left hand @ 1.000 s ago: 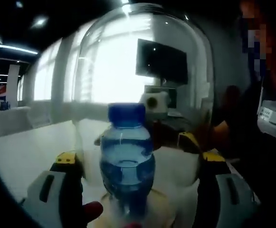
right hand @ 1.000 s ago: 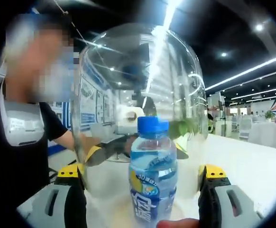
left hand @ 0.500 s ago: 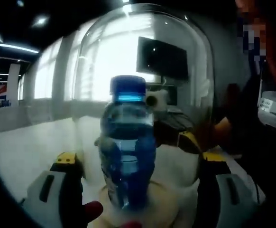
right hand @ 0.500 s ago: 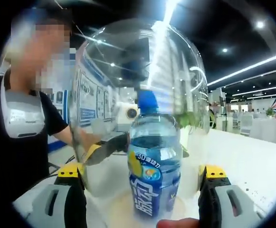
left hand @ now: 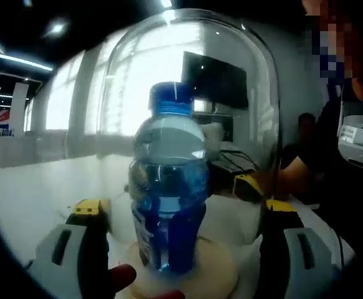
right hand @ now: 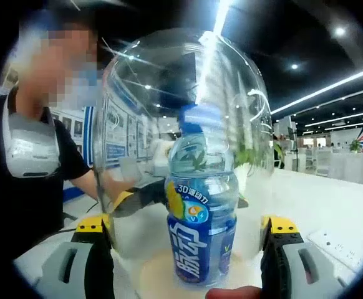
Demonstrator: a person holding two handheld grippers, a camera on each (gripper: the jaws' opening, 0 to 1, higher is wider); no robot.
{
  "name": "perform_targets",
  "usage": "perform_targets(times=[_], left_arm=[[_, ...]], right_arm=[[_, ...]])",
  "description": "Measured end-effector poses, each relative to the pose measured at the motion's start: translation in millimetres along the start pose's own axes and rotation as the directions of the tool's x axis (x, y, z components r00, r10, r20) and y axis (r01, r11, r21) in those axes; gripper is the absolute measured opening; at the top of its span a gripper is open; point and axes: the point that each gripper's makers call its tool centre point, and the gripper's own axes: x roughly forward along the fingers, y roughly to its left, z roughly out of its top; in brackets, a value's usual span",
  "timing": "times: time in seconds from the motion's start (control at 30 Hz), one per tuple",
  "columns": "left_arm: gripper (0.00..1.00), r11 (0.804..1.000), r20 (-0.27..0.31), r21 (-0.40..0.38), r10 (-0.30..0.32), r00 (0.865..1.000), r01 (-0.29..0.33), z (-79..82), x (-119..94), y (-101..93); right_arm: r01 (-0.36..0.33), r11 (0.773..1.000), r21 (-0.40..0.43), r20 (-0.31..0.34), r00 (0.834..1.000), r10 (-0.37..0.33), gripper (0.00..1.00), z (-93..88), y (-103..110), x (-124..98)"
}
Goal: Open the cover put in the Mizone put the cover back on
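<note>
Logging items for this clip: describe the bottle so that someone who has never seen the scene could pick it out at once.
Find the tall clear dome cover on the white table. Under it, on a round pale base, stands the bottle. It is the one coloured thing inside: clear plastic, blue cap, blue label with a yellow patch.

Bright windows, white tables

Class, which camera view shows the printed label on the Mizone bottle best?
The right gripper view: the Mizone bottle turns its label's printed front to that camera, lit and readable as print. In the left gripper view the bottle is backlit by windows, so the label looks dark and its print unreadable.
</note>
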Motion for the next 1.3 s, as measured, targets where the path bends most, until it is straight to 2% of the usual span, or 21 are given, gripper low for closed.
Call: perform_targets(times=[0.2,0.53,0.7,0.8,0.83,0.97,1.3], left_arm=[[0.85,1.000,-0.044,-0.001,0.005,0.999,-0.005,-0.4,1.1,1.6],[0.86,1.000,-0.053,-0.008,0.009,0.999,-0.009,-2.2,-1.6,4.0],[0.86,0.999,-0.043,-0.035,0.013,0.999,-0.015,-3.7,-2.2,6.9],[0.86,1.000,-0.057,-0.025,0.015,0.998,-0.016,-6.5,-3.4,8.4],[0.86,1.000,-0.054,0.001,0.016,0.998,-0.016,-7.4,-3.2,8.5],[0.86,1.000,-0.061,-0.005,0.015,0.998,-0.015,-8.8,-3.0,7.2],[0.86,1.000,-0.028,-0.001,0.021,0.999,-0.021,-7.9,-3.0,7.4]], right_arm=[[-0.004,1.000,0.014,0.001,1.000,0.004,0.90,-1.2,-0.6,1.6],[-0.007,1.000,0.023,0.002,1.000,0.007,0.90,-1.9,-3.9,5.5],[-0.007,0.999,0.045,0.017,1.000,0.006,0.90,-2.0,-6.7,6.3],[-0.007,0.999,0.036,0.014,1.000,0.006,0.90,-3.7,-8.9,8.4],[-0.009,1.000,0.013,0.010,1.000,0.008,0.90,-5.5,-8.7,8.9],[-0.009,1.000,0.017,0.007,1.000,0.009,0.90,-6.8,-7.0,7.3],[-0.004,1.000,0.019,0.053,0.999,0.003,0.90,-5.8,-6.1,6.0]])
